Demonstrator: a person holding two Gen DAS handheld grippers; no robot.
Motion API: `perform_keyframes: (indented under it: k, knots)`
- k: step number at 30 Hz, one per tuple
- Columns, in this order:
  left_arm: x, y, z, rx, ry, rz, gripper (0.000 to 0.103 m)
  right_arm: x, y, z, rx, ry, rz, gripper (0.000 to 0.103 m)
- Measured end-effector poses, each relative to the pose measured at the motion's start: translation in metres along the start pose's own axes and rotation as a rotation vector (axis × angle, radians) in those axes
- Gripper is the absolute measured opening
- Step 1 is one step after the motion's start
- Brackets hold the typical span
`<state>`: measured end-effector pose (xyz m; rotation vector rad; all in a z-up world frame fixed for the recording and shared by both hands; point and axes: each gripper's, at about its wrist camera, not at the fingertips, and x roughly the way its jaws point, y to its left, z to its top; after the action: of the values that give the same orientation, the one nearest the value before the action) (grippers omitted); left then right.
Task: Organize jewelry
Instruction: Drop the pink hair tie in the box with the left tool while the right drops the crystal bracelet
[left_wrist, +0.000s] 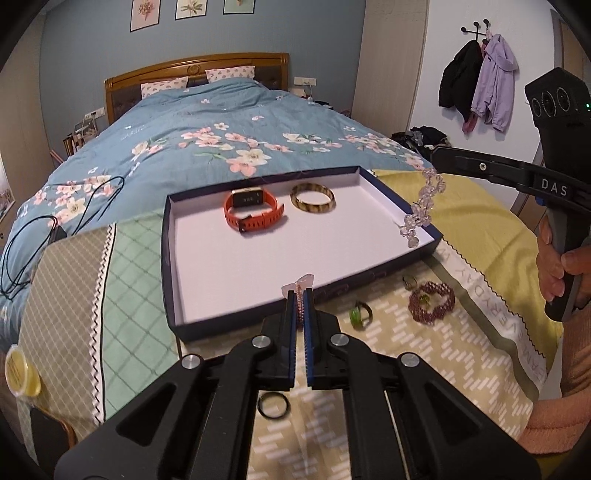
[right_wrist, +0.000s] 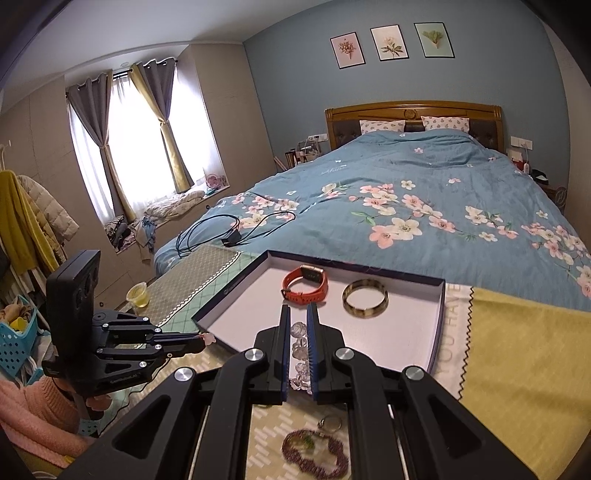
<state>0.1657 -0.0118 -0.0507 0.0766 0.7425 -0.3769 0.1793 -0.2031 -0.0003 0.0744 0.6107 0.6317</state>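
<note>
The left tool (left_wrist: 300, 295) is clamped on a thin pink beaded chain (left_wrist: 301, 291), its pale pink end poking out past the tips, just over the near rim of a shallow dark-blue box lid (left_wrist: 168, 258) with a smooth white inside. The right tool (right_wrist: 298, 314) grips a strand of clear, faceted crystal beads (right_wrist: 300, 354), which in the left wrist view hangs from its tips over the lid's right rim.

Inside the lid, ahead of both tools, lie an orange rubbery watch (left_wrist: 253, 214) with a rectangular face and a glossy, mottled brown-and-yellow bangle (left_wrist: 313, 198), side by side and apart.

Below the left tool a plain black ring (left_wrist: 274, 405) rests on a patterned beige cloth (left_wrist: 388, 350); to its right are a green ring (left_wrist: 361, 314), a small dark ring (left_wrist: 410, 282) and a purple beaded bracelet (left_wrist: 431, 301).

The cloths cover the foot of a bed with a blue floral quilt (left_wrist: 221, 122) and a wooden headboard (right_wrist: 413, 110). Curtains (right_wrist: 155, 125) frame a bright window.
</note>
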Motion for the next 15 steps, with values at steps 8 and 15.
perform_keyframes:
  k: [8, 15]
  knots:
    - [0.012, 0.006, 0.016, 0.007, 0.0, 0.01, 0.004, 0.023, -0.006, 0.014, 0.002, 0.016, 0.003, 0.007]
    - [0.027, 0.013, 0.028, 0.01, 0.009, 0.024, 0.004, 0.048, -0.01, 0.026, -0.009, 0.042, -0.006, 0.007]
